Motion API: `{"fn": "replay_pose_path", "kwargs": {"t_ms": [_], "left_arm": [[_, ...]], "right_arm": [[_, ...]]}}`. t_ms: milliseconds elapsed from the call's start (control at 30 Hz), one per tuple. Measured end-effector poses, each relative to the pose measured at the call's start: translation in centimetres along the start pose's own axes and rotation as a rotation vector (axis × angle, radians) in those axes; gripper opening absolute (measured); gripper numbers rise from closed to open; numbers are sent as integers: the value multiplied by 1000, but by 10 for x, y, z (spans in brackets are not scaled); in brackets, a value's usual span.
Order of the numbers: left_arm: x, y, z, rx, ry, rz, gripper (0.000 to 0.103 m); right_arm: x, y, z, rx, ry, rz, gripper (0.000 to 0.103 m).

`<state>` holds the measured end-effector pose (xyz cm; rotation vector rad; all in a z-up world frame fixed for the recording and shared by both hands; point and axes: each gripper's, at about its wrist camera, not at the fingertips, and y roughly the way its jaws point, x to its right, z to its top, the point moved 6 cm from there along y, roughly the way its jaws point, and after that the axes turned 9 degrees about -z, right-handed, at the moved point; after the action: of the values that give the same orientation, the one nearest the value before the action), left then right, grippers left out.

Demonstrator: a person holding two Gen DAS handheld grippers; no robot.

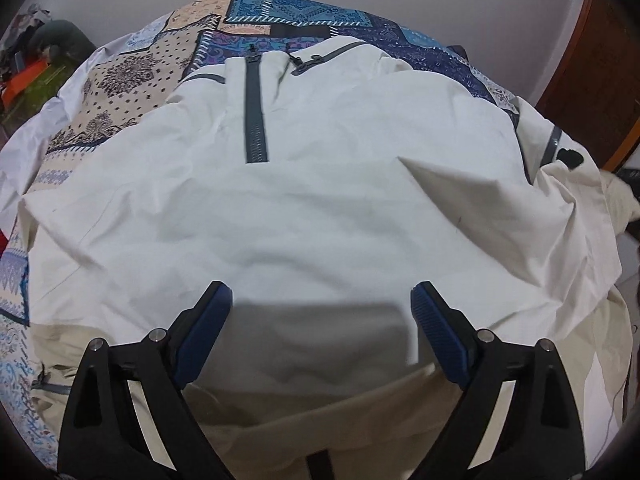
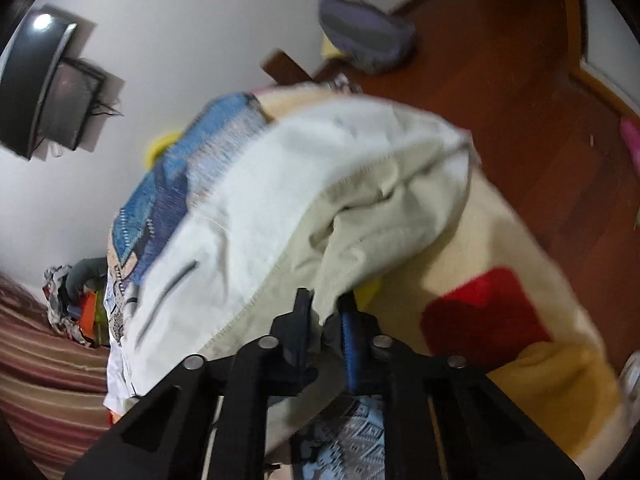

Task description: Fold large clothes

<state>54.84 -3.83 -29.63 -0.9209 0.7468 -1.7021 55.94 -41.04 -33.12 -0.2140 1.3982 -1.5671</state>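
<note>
Lying spread over the patterned bedspread (image 1: 120, 80), white jacket (image 1: 320, 200) w/ dark zip toward the far edge, left gripper (image 1: 321, 300) just above its near hem, jaws wide, nothing between, right gripper (image 2: 326, 304) clamped on a jacket edge at the bed's side, wood floor (image 2: 500, 120) beyond.

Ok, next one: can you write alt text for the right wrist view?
The right tool, seen from just behind its black fingers, is shut on an edge of a white jacket that spreads away across a patterned bedspread. The picture is tilted and blurred, with a wooden floor to the right and a wall-mounted screen at left.
</note>
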Motion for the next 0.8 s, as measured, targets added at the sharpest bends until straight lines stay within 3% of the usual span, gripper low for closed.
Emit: {"fn": "replay_pose_path", "kwargs": {"t_ms": [100,267,467,667,800], "left_arm": [[-6,-14,-2,15,-7,3,92],[-20,-53,-3,72,-17,14,92],[-45,-113,-8,162,-26,32,92],[-80,-158,-30,196,-62,56,92],[-104,-166,-55,155,-48,117,92]], "right_arm": [[-20,-37,7,88,-85,4,8],[-83,-114,9,198,-234,88,7],[-178,-180,-38,228,-429,225,7],[-245,-158,-127,111,-568,275,7],[-259,-98,-196,-31,-614,230,7]]}}
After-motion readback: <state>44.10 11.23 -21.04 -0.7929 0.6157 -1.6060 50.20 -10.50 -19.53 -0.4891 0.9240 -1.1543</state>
